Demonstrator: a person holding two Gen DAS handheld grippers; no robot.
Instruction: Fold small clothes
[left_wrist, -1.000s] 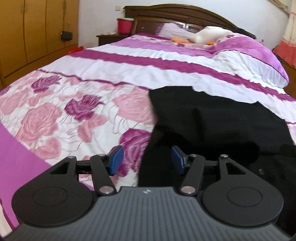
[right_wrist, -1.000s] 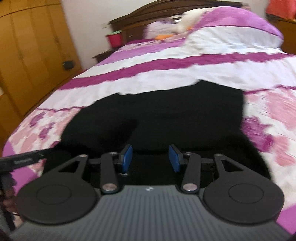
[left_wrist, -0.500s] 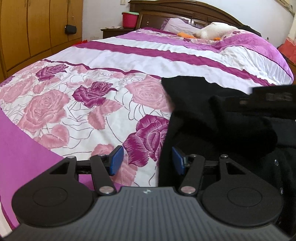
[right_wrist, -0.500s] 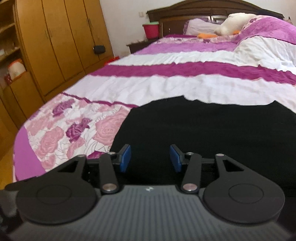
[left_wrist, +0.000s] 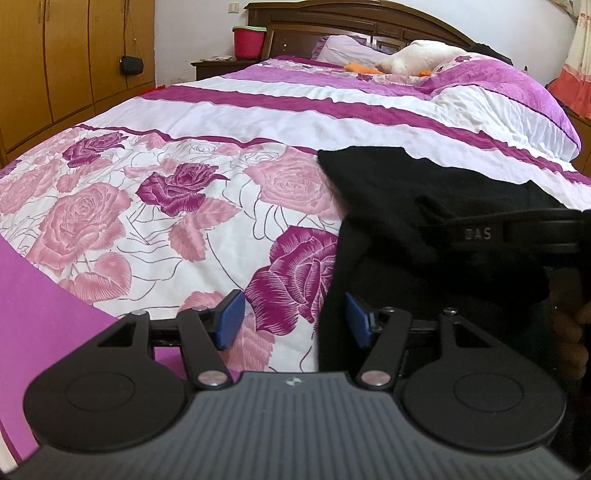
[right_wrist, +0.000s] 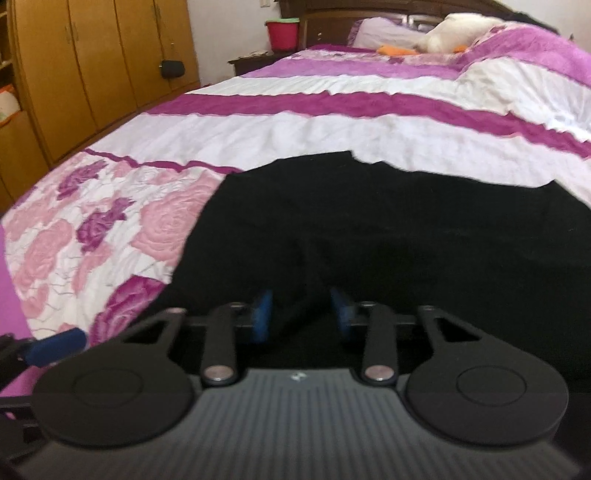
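Note:
A black garment (left_wrist: 399, 206) lies spread on the bed's floral cover, also in the right wrist view (right_wrist: 388, 229). My left gripper (left_wrist: 293, 320) is open, low over the cover, with the garment's left edge at its right pad. My right gripper (right_wrist: 301, 310) is open and empty, low over the near part of the black garment. The right gripper's body (left_wrist: 517, 232) shows at the right of the left wrist view. One blue pad of the left gripper (right_wrist: 55, 345) shows at the lower left of the right wrist view.
The bed cover (left_wrist: 166, 192) has pink and purple roses near me and white and magenta stripes farther off. A white plush toy (left_wrist: 417, 61) lies by the headboard. A red bucket (left_wrist: 248, 40) stands on a nightstand. Wooden wardrobes (right_wrist: 92, 66) line the left wall.
Both grippers have stayed open. The right gripper has dropped closer to the garment and its jaws have narrowed a little. The left gripper has barely moved since half a second ago.

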